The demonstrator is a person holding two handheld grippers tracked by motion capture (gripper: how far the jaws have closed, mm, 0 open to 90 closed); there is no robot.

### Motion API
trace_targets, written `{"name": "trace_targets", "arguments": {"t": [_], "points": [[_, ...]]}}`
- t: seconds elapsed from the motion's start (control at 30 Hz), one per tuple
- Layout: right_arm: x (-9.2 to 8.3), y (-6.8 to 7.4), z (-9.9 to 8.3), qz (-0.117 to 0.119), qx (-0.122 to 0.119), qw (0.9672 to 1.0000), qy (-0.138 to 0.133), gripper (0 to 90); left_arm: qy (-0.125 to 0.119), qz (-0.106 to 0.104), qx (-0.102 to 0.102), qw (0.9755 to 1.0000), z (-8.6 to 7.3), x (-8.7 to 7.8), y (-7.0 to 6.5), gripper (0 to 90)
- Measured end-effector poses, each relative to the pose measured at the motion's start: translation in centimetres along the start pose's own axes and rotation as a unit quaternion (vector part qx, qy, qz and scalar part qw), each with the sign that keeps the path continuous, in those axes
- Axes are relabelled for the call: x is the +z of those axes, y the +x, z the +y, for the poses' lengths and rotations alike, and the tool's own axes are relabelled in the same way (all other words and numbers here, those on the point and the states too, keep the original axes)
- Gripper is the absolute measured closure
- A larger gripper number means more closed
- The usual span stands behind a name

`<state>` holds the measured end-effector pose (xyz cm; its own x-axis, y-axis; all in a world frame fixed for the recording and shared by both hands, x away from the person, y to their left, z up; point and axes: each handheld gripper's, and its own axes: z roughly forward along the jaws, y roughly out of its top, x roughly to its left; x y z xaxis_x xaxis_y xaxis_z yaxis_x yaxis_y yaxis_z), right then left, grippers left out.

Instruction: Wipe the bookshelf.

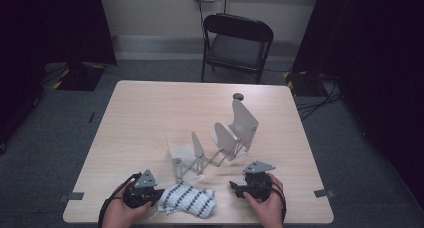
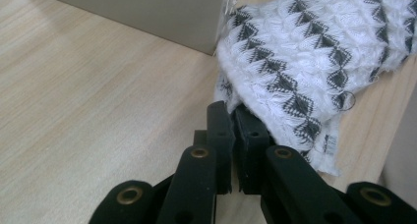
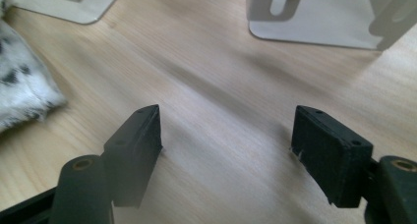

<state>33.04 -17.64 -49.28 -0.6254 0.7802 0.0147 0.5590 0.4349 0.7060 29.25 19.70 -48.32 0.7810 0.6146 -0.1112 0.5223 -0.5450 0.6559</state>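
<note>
Knit hat (image 1: pixel 192 200), white w/ black pattern: near table (image 1: pixel 150 108) edge, btwn my grippers. L gripper (image 2: pixel 235 117) pinches its edge; R gripper (image 3: pixel 226 135) spread, empty. Step: hat held one-sided. Next, I judge: R grabs opposite edge, near folding rack (image 1: pixel 220 143).

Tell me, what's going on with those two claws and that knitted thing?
Left gripper shut on knitted cloth's edge. Right gripper open, nothing between its fingers. Metal rack stands behind, not in the way.
</note>
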Motion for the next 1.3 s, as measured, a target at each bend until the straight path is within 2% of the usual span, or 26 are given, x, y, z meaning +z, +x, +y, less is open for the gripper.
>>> {"name": "trace_targets", "arguments": {"t": [0.2,0.43,0.63,0.77,0.8,0.87,0.9,0.93,1.03,1.17,1.2,1.3], "points": [[0.1,-0.2,-0.2,-0.01,-0.004,0.9999,-0.002,21.6,-0.003,0.001,-0.011,0.9999,-0.3,-0.2,-0.1,86.7],[0.2,-0.4,-0.4,-0.013,-0.003,0.9998,-0.013,16.7,0.009,0.011,-0.004,0.9999,-0.6,-0.7,0.0,86.7],[0.3,-0.5,-0.6,-0.008,-0.006,0.9998,-0.02,15.6,0.008,0.014,-0.008,0.9998,-0.7,-0.9,0.3,86.8],[0.3,-0.5,-0.6,-0.008,-0.006,0.9997,-0.021,15.5,0.005,0.018,-0.02,0.9996,-0.9,-1.1,0.7,86.8],[0.3,-0.5,-0.6,-0.008,-0.006,0.9997,-0.021,15.5,0.01,0.022,-0.015,0.9996,-0.9,-1.2,0.8,86.8],[0.3,-0.6,-0.6,-0.008,-0.006,0.9997,-0.021,15.5,0.01,0.027,-0.022,0.9994,-1.0,-1.3,1.0,86.8],[0.3,-0.6,-0.6,-0.008,-0.006,0.9997,-0.021,15.5,0.014,0.031,-0.016,0.9993,-1.0,-1.5,1.3,86.8],[0.3,-0.6,-0.6,-0.008,-0.006,0.9997,-0.021,15.5,0.01,0.03,-0.026,0.9991,-1.1,-1.5,1.4,86.8],[0.3,-0.6,-0.6,-0.008,-0.006,0.9997,-0.021,15.5,0.007,0.034,-0.034,0.9988,-1.3,-1.6,1.9,86.8],[0.3,-0.6,-0.6,-0.008,-0.006,0.9997,-0.021,15.5,0.006,0.039,-0.036,0.9986,-1.2,-1.7,2.4,86.8],[0.3,-0.6,-0.6,-0.008,-0.007,0.9997,-0.021,15.5,0.011,0.042,-0.03,0.9986,-1.2,-1.8,2.7,86.8],[0.3,-0.6,-0.6,-0.008,-0.007,0.9997,-0.021,15.5,0.004,0.046,-0.045,0.9979,-1.2,-1.8,3.5,86.7]]}}
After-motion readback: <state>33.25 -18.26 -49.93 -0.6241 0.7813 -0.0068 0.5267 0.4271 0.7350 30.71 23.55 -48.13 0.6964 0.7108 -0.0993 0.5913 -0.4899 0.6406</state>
